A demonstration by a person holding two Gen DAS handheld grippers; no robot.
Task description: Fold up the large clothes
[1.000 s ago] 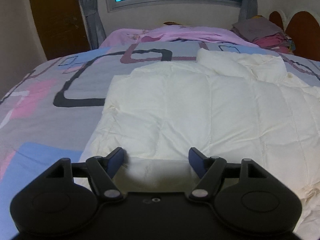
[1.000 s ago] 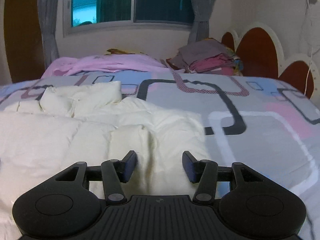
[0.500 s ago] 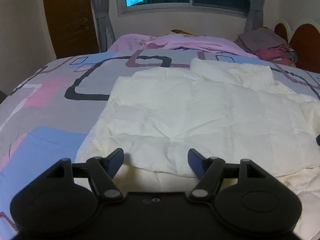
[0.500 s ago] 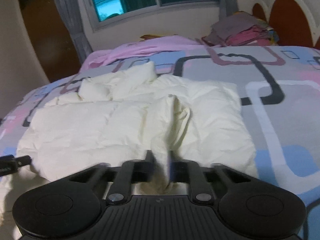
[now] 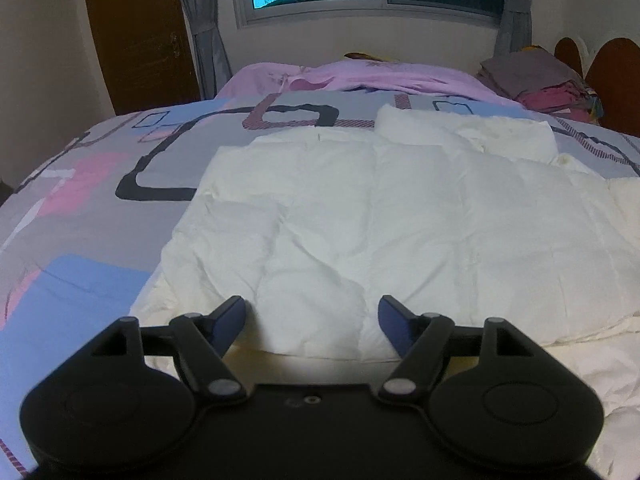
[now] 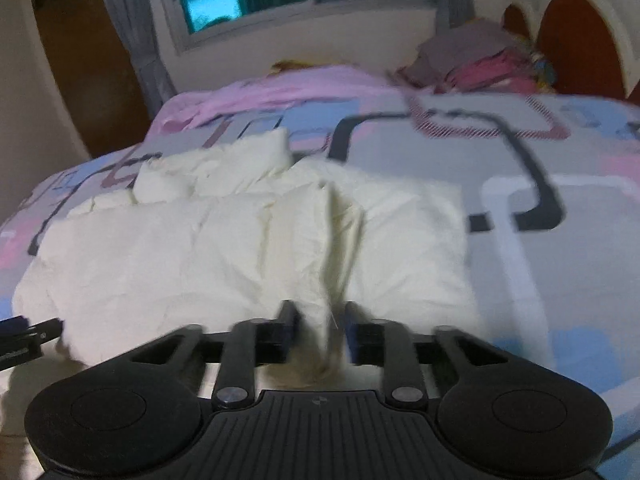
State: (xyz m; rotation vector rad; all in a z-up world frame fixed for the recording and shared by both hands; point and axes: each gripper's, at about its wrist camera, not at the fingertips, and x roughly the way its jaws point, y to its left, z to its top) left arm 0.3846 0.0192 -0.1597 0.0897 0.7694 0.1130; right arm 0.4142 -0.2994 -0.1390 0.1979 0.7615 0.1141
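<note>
Both tongs matte black plastic: left tongs with smooth body, two round side discs, silver pivot screws, small centre screw, dark blue finger pads; right tongs same build but ribbed top plate, blue pads blurred

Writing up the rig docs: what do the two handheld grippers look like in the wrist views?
Both are matte black plastic. The left gripper and the right gripper each have two rounded lobes with circular recesses, angled linkage arms with silver pivot pins, and dark blue finger pads. The right body is ribbed on top; the left looks smooth. No cables, sleeves or hands show.
</note>
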